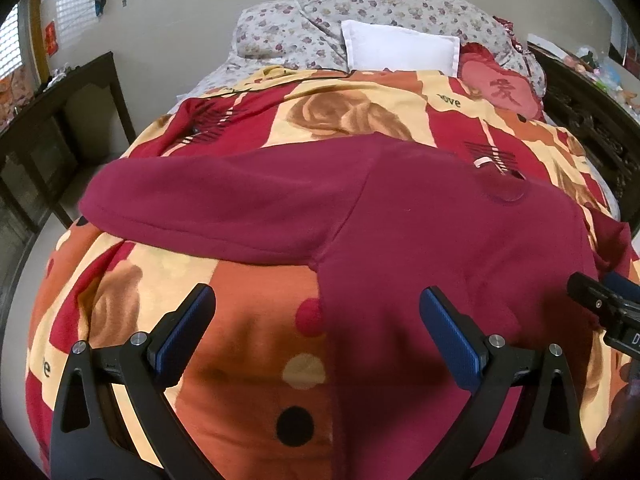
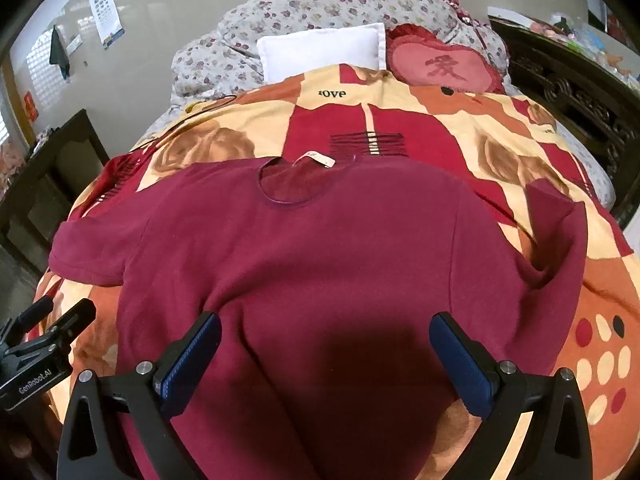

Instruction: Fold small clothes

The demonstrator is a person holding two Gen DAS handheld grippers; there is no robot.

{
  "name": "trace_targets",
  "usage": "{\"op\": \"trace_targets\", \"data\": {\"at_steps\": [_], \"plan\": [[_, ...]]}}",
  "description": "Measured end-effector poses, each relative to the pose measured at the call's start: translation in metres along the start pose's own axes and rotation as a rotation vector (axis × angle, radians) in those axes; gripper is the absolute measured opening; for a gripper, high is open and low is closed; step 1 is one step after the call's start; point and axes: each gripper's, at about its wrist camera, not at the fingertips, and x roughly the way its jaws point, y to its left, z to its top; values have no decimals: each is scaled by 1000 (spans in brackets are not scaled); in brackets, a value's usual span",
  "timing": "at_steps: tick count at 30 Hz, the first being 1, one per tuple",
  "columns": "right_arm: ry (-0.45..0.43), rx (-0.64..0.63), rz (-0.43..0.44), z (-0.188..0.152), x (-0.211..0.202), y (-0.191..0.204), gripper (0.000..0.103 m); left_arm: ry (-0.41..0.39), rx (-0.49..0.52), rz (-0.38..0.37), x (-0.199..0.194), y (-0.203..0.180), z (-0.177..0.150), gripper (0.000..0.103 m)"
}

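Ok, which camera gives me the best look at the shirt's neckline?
The right wrist view. The maroon T-shirt's neckline sits near the centre, its whole collar curve and the white label visible. The left wrist view shows the neckline only off to the right, foreshortened, the label barely visible.

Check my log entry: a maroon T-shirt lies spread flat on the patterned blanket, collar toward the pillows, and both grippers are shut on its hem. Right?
Not quite. Both grippers are open, jaws apart and holding nothing, as each wrist view shows: left gripper, right gripper. The rest stands: the T-shirt lies flat on the blanket, collar toward the pillows.
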Motion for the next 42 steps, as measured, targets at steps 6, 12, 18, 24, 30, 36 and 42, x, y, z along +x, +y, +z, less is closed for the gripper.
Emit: {"op": "trace_targets", "data": {"at_steps": [6, 12, 18, 24, 30, 36, 42], "plan": [[5, -1, 12, 0, 2, 1, 103, 4, -9, 6, 3, 6, 0, 102], [24, -21, 27, 0, 7, 9, 103, 18, -55, 6, 8, 23, 3, 102], [24, -14, 46, 2, 9, 12, 103, 27, -117, 48, 15, 59, 9, 102], [32, -19, 67, 2, 13, 16, 103, 14, -181, 128, 18, 106, 18, 102], [43, -21, 75, 2, 19, 20, 103, 2, -188, 148, 13, 116, 17, 102], [43, -34, 80, 1, 18, 22, 103, 4, -165, 130, 11, 105, 14, 102], [44, -32, 81, 1, 18, 22, 103, 4, -156, 129, 11, 104, 15, 102]]}}
